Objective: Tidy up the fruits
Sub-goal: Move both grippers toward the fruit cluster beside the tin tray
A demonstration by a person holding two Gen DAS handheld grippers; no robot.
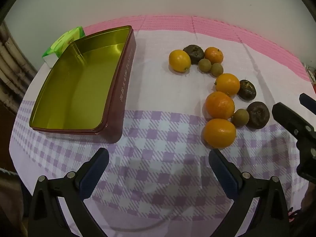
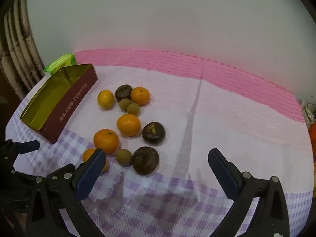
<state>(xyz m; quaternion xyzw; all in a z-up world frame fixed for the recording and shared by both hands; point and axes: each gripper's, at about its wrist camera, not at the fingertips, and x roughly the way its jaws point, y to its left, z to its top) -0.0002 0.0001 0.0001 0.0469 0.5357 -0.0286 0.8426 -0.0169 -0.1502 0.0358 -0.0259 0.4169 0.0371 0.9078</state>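
Nearest orange [image 1: 219,133] on table [image 1: 158,90]: centre left gripper [image 1: 158,165], jaws apart; right gripper [image 2: 156,167] likewise apart; destination tin [image 1: 79,83].

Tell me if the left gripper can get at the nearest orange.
Probably yes: the left gripper is open, the nearest orange lies just ahead by its right finger, and only bare cloth lies between.

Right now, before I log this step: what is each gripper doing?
Left gripper: open, holding nothing, above the checked tablecloth.
Right gripper: open, holding nothing, near the dark brown fruit.
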